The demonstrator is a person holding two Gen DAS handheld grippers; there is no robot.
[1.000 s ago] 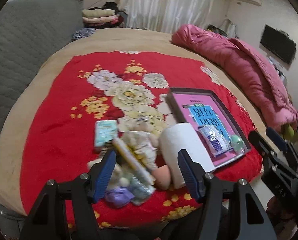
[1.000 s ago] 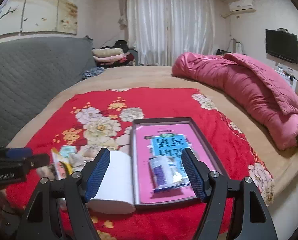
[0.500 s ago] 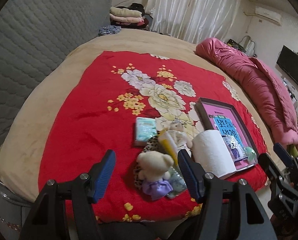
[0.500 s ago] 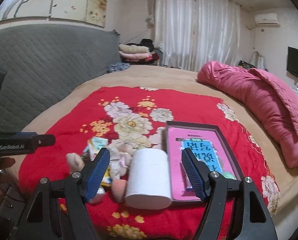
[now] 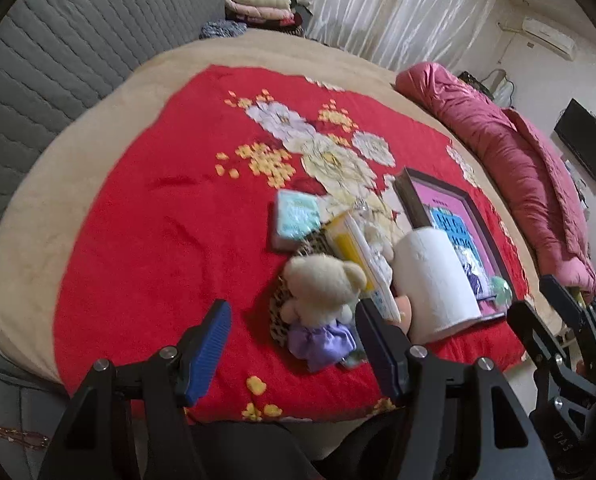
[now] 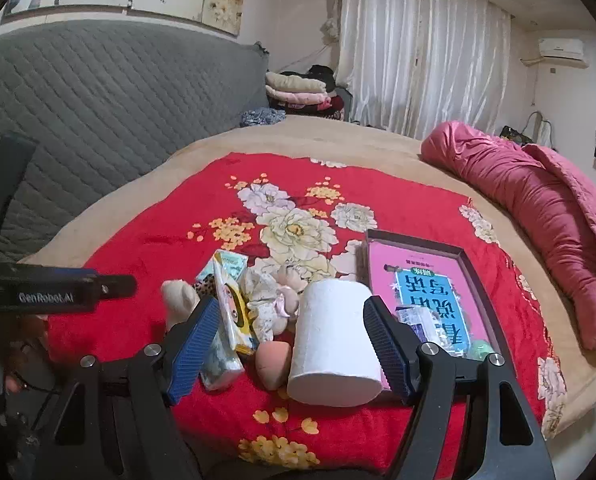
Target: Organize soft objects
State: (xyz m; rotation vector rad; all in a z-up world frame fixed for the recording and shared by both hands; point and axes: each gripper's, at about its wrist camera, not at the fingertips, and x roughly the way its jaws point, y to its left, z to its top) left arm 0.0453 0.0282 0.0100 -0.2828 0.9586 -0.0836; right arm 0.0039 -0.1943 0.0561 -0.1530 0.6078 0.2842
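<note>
Sitting upright at the near edge of the red blanket, the teddy bear lies just ahead of the left tool, slightly right of its centre line, its long axis vertical. Both tools are spread and empty; the right tool frames the paper roll instead, so the left is nearer the bear

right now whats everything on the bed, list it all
teddy bear: 1, cream with purple skirt, near edge of red blanket
paper roll: 1, white, beside the tray
tray: 1, dark frame, pink base, right of roll
sponge: 1, peach, left of roll
tissue pack: 1, teal, behind bear
quilt: 1, pink, far right
left hand-held gripper: open, blue pads
right hand-held gripper: open, blue pads
</note>
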